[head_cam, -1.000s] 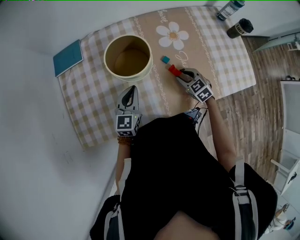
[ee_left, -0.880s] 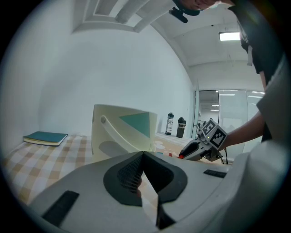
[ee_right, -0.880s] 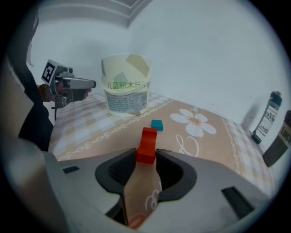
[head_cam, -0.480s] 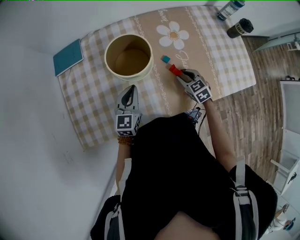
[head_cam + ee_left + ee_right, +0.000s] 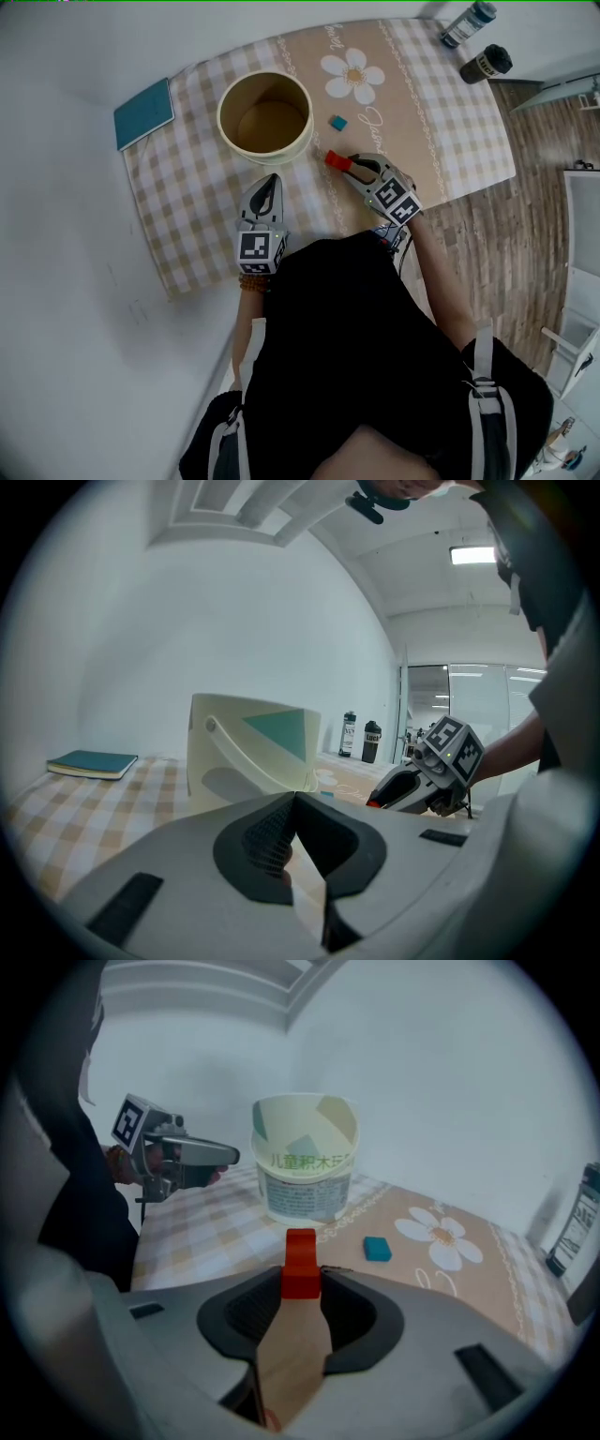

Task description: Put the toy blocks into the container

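My right gripper [image 5: 349,166] is shut on a red toy block [image 5: 335,160], which pokes out past the jaw tips [image 5: 301,1262] a little above the cloth. A small teal block [image 5: 337,122] lies on the tan strip beyond it [image 5: 377,1248]. The cream round container [image 5: 268,156] stands upright and looks empty, to the left of the red block [image 5: 306,1157]. My left gripper [image 5: 267,189] rests shut and empty on the checked cloth just in front of the container [image 5: 251,742].
A checked tablecloth [image 5: 183,192] with a daisy print covers the table. A teal book [image 5: 144,113] lies at the far left. Two bottles [image 5: 466,23] [image 5: 486,64] stand at the far right corner. Wooden floor lies past the table's right edge.
My right gripper has carried the red block away from the teal block, nearer to me and toward the container. The left gripper has stayed put.
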Motion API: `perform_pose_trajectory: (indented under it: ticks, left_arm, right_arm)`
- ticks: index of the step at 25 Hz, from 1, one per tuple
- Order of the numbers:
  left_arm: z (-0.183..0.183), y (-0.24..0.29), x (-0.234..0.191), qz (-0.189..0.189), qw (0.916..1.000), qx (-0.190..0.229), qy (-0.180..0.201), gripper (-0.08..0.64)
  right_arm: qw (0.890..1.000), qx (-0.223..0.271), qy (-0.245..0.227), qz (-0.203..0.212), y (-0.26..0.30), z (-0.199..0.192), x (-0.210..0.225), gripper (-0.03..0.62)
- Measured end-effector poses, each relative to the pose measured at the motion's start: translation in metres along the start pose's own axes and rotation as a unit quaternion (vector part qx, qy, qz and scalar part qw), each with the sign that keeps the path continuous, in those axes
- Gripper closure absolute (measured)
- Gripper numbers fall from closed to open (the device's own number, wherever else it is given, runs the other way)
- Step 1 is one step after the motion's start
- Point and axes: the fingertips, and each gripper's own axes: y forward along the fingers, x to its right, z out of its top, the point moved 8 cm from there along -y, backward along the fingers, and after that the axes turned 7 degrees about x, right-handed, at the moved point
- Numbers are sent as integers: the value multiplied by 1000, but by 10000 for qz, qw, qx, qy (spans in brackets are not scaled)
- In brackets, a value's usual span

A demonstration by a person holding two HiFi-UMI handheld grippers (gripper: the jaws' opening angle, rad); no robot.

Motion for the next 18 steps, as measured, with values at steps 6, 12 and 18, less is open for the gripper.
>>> perform_pose_trajectory:
  ticks: [6, 12, 18]
  left_arm:
    - [1, -2, 0, 38, 10000, 17, 0, 569]
    - [0, -11, -3, 143, 9999, 47, -10, 569]
    - [-2, -17, -9, 258, 9996, 58, -53, 569]
  right_arm:
    - [9985, -70, -347, 411, 19, 4, -29, 454]
    - [9977, 165, -466, 470, 19, 20, -36, 454]
    - [9933, 1000, -418, 406, -4, 75, -34, 456]
